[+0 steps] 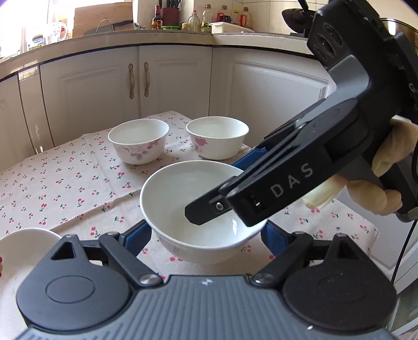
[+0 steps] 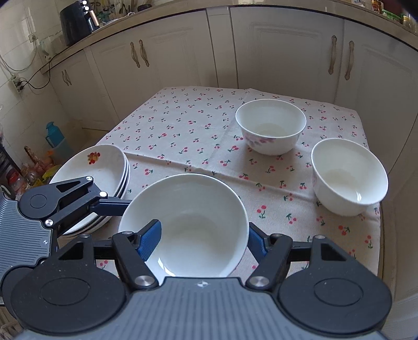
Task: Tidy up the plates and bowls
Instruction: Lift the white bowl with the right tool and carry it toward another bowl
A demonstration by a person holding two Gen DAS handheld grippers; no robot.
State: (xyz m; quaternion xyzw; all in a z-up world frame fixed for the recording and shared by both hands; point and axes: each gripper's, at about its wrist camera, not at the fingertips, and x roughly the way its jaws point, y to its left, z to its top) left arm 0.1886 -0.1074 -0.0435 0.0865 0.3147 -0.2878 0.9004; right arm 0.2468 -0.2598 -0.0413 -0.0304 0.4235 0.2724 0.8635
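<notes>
A wide white bowl (image 1: 193,209) (image 2: 188,225) stands on the cherry-print cloth (image 1: 65,180) (image 2: 183,125). My left gripper (image 1: 206,236) is open, its blue pads on either side of the bowl's outside. My right gripper (image 2: 202,239) straddles the near rim: one blue pad (image 2: 149,240) is inside the bowl, the other outside. From the left wrist view it reaches in from the right (image 1: 261,198). Whether it pinches the rim is unclear. Two small flowered bowls (image 1: 138,140) (image 1: 217,136) (image 2: 270,125) (image 2: 348,175) stand behind. A stack of plates (image 2: 99,172) sits left.
White kitchen cabinets (image 1: 135,78) (image 2: 287,47) ring the table, with bottles and jars on the counter (image 1: 198,21). The table's right edge drops off beside the far right bowl. A teal flask (image 2: 52,136) and clutter stand on the floor at left.
</notes>
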